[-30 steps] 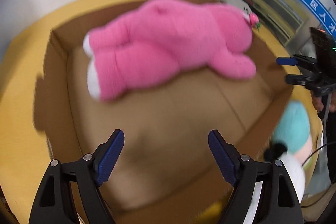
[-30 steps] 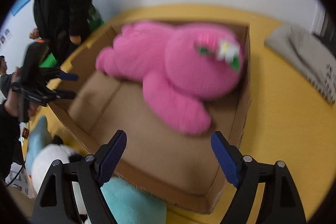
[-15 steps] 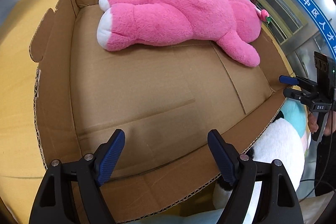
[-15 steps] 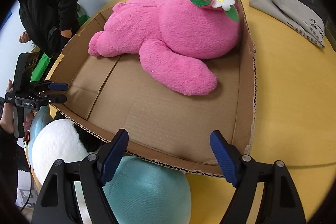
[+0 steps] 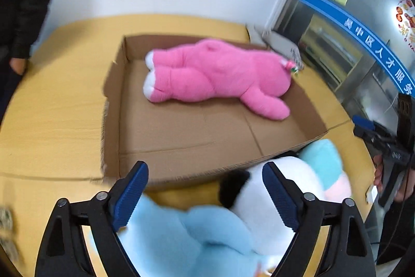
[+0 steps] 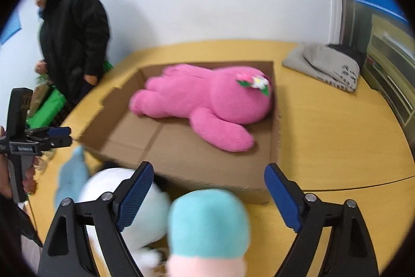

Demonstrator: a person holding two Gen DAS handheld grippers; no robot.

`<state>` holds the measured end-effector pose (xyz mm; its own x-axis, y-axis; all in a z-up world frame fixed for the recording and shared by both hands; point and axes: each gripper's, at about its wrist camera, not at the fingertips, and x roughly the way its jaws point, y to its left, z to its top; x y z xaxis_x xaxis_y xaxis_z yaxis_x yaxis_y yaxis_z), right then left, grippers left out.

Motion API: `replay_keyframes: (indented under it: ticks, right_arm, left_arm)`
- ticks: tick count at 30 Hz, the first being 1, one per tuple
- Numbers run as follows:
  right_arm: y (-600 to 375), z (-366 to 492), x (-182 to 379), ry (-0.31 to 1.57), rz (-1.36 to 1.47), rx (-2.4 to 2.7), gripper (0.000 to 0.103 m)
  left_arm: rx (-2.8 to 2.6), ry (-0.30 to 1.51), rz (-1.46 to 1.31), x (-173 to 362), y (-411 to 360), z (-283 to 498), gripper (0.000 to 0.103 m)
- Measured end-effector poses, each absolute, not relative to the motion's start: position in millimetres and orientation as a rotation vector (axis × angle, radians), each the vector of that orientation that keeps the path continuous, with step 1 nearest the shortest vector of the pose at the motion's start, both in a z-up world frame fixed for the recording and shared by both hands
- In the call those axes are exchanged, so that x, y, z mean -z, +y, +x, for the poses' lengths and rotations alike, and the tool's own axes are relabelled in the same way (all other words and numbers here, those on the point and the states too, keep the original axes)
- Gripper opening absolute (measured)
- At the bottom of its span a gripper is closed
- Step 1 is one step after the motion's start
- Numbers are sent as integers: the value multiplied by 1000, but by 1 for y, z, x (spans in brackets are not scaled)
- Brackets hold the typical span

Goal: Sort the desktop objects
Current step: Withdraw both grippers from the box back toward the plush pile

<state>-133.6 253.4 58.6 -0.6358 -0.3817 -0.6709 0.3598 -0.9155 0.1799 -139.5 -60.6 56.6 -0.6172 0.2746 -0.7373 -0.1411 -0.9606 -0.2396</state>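
A big pink plush [image 5: 215, 77] lies inside a shallow cardboard box [image 5: 207, 136] on the yellow table; it also shows in the right wrist view [image 6: 205, 100] in the box [image 6: 207, 165]. In front of the box lie a light blue plush [image 5: 181, 238], a white and black plush [image 5: 275, 188] and a teal and pink plush [image 6: 207, 225]. My left gripper [image 5: 205, 196] is open above the blue and white plushes. My right gripper [image 6: 208, 195] is open above the teal plush. Both hold nothing.
A grey folded cloth [image 6: 324, 66] lies at the table's far right. A person in black [image 6: 72, 38] stands at the far left. A green bag [image 6: 46, 108] is beside the table. The other gripper shows at the side of each view [image 5: 381, 142].
Both grippers have pulled back and up from over the box. The plushes in front of the box have come into view under the fingers. Both stayed open.
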Motion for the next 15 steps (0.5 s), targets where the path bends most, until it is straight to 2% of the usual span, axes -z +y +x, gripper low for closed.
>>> replay_keyframes:
  ticks: [2,8,15]
  right_arm:
    - [250,-112,-66,-78,986,2509,103]
    - [243,-57,-73,-176,894,2518,103]
    - [247,-25,-68,-117,902,2574,103]
  left_arm:
    - [-2680,-245,-1192,-63,-59,-116,103]
    - [-2815,-220,-1113,-70,-42,-58,103]
    - [-2877,-188,-1123,-61,-31,-21,103]
